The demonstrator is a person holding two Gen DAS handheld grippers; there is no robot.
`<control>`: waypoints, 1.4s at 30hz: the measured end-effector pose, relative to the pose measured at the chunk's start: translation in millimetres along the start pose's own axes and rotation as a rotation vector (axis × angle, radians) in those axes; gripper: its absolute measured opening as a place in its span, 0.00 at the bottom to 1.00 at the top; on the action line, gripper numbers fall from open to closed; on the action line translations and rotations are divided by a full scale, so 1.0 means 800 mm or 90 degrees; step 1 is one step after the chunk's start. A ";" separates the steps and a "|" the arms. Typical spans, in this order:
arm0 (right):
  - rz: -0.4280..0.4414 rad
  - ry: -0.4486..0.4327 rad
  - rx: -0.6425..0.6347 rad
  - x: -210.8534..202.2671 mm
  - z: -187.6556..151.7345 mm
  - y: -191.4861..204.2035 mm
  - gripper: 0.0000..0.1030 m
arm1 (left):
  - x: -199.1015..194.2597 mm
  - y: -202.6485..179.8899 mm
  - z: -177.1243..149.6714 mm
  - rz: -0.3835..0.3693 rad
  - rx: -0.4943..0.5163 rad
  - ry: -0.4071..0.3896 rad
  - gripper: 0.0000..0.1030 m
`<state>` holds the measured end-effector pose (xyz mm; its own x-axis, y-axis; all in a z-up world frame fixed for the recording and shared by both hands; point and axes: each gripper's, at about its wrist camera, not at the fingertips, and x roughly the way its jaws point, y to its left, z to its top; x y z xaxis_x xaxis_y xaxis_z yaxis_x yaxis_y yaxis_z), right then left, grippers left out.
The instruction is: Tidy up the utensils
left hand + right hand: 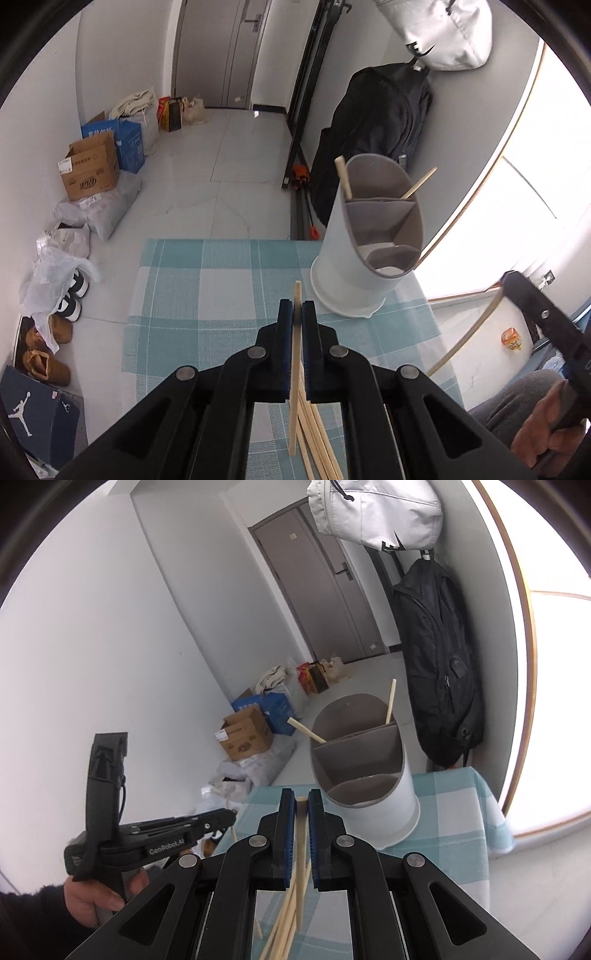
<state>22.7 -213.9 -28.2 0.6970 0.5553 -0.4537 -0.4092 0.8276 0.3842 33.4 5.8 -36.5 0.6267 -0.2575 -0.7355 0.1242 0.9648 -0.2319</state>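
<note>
Though light and stiff, slick enough to swivel. Left gripper (pixel 296 314) pinching one chopstick (pixel 295 369) near its top, right gripper (pixel 302 805) clamping another chopstick (pixel 302 849); holder (pixel 364 240) centre-right, loose pile (pixel 317 450) bottom centre. Best gripped mid-shaft.

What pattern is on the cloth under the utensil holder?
Light blue and white checks on the tablecloth, clearest in the left wrist view.

My left gripper (pixel 296 314) pinches one chopstick (pixel 295 369) above the loose pile (pixel 317 443); the divided holder (pixel 365 236) seems tilted.
</note>
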 end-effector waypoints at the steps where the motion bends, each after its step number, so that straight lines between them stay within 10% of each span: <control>1: -0.001 -0.001 -0.003 0.000 0.000 0.002 0.06 | 0.000 -0.001 0.001 0.001 0.005 -0.005 0.01; 16: -0.029 -0.044 -0.020 -0.025 0.026 0.018 0.06 | -0.061 -0.029 0.023 -0.039 0.019 -0.072 0.01; 30: -0.041 -0.121 -0.065 -0.049 0.167 0.018 0.06 | -0.103 -0.082 0.154 -0.076 0.037 -0.174 0.01; 42: -0.064 -0.125 -0.074 0.021 0.245 -0.014 0.06 | -0.047 -0.090 0.221 -0.070 0.049 -0.184 0.01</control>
<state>154.0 -229.9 117.3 0.8343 0.4523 -0.3153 -0.3891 0.8882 0.2445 136.6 -44.7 120.2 0.7972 -0.3451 -0.4954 0.2542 0.9361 -0.2431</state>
